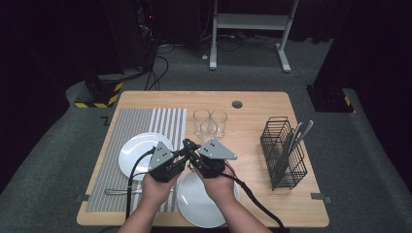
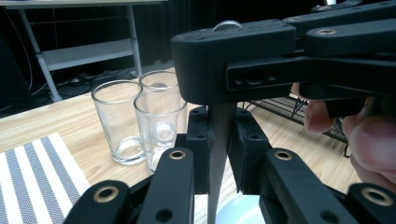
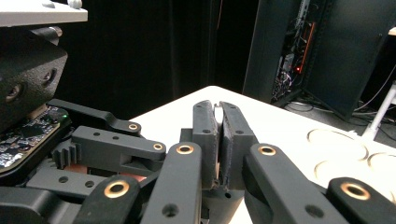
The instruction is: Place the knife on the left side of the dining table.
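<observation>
The person holds both grippers tip to tip over the middle of the wooden table (image 1: pixel 252 111). In the left gripper view, my left gripper (image 2: pixel 219 116) is shut on a thin grey flat strip (image 2: pixel 219 140), apparently a piece of cutlery, which stands upright between the pads. The strip runs up under the jaw of my right gripper (image 1: pixel 193 148), which lies across the top of that view. In the right gripper view, my right gripper (image 3: pixel 218 105) is shut, with a thin sliver edge-on between its pads. My left gripper (image 1: pixel 186 151) points up and right.
Three empty glasses (image 1: pixel 210 124) stand just beyond the grippers. A white plate (image 1: pixel 138 145) lies on a striped placemat (image 1: pixel 131 126), with a utensil (image 1: pixel 116 191) near the mat's front. A second plate (image 1: pixel 194 204) lies under the hands. A black wire basket (image 1: pixel 284 153) holds cutlery at the right.
</observation>
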Demonstrator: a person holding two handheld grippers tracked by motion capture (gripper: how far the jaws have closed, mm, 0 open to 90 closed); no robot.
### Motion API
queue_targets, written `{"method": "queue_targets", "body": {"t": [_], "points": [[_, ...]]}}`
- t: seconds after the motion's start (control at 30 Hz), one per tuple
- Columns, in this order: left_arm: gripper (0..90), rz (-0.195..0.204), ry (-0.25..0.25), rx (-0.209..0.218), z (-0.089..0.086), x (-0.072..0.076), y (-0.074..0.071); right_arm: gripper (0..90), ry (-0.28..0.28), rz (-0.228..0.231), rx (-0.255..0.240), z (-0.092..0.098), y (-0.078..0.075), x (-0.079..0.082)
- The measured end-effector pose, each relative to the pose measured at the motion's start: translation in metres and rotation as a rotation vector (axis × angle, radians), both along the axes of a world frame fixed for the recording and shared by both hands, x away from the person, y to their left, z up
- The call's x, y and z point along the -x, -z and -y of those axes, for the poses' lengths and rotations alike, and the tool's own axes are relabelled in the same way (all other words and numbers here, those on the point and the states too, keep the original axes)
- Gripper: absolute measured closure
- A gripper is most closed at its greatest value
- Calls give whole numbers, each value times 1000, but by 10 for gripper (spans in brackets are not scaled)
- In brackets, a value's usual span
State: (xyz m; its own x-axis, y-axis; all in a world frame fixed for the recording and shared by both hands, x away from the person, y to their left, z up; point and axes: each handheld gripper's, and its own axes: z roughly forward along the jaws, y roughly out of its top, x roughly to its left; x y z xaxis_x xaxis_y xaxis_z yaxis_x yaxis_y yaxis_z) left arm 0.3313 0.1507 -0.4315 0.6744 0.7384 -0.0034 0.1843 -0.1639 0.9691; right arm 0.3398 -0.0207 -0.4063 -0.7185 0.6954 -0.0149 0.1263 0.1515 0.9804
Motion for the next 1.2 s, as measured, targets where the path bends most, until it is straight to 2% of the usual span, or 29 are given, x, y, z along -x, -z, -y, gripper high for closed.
{"method": "queue_targets", "body": {"t": [0.23, 0.4, 0.57, 0.77, 0.93, 1.2], "points": [[792, 15, -5, -19, 2, 0, -2, 849, -2, 3, 0, 2, -2, -1], [792, 6, -15, -27, 4, -3, -2, 740, -5, -4, -24, 7, -6, -1], [792, 4, -33, -34, 4, -6, -3, 696, 4, 11, -43, 15, -15, 1], [793, -4, -65, -32, -3, -12, -2, 659, 13, 28, -36, 28, -20, 5], [793, -9, -89, -21, -8, -16, -3, 642, 37, 36, -1, 40, -13, 5], [792, -24, -117, 2, -21, -23, -6, 644, 77, 5, 36, 64, 7, 0]]}}
